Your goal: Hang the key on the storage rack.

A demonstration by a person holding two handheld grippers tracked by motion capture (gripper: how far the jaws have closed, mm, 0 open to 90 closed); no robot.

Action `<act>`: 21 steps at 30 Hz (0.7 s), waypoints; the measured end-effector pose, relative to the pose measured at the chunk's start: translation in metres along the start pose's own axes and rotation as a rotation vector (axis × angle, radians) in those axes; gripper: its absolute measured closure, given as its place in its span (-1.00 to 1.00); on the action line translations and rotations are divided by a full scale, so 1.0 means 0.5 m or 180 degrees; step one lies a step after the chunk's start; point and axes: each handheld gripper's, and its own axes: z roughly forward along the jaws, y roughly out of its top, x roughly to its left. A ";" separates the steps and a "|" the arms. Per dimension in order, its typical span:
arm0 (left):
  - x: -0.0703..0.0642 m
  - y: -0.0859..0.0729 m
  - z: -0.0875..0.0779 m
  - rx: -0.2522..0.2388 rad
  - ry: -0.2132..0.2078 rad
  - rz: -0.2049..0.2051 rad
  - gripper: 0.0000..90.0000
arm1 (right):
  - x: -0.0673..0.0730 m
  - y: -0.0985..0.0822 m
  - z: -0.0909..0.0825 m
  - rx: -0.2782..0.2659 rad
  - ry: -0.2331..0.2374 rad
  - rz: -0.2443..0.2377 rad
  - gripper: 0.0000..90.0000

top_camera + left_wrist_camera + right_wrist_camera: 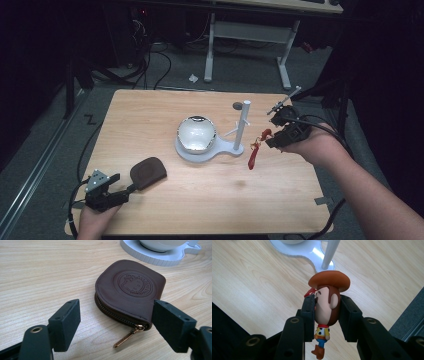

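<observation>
Near left: left gripper [125, 188] lies low on the table [210, 195], jaws spread wide. The brown zip pouch [130, 290] is framed between them, flat on the wood, with the right jaw just touching its corner. Zip pull [126, 337] points toward the gripper. Nothing is grasped.

Right side, mid-table: right gripper [327, 312] is raised off the surface, jaws clamped on the head of a cowboy figure [327, 305]. A red strap [255, 152] dangles below the figure.

Centre, farther: white stand [235, 148] with upright post [244, 122] and side pegs, a glossy bowl [196, 133] seated on its base.

Likely step: hanging the figure on a peg. The strap loop should be kept open, approached slowly, clear of the post.
</observation>
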 end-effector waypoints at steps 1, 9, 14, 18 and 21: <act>0.000 0.000 0.000 0.0000 -0.0001 0.0000 -0.47 | 0.000 0.004 -0.002 -0.0018 -0.0011 -0.0008 0.52; 0.001 -0.001 0.000 -0.0004 -0.0003 -0.0013 -0.47 | 0.005 0.027 -0.016 -0.0047 -0.0058 -0.0003 0.52; 0.001 -0.001 -0.001 -0.0006 -0.0006 -0.0019 -0.47 | 0.003 0.041 -0.018 -0.0080 -0.0071 -0.0053 0.52; 0.002 -0.001 -0.002 -0.0005 -0.0009 -0.0017 -0.47 | 0.006 0.049 -0.021 -0.0094 -0.0072 -0.0080 0.52; 0.002 -0.001 -0.002 -0.0004 -0.0012 -0.0014 -0.47 | 0.009 0.054 -0.024 -0.0099 -0.0079 -0.0091 0.52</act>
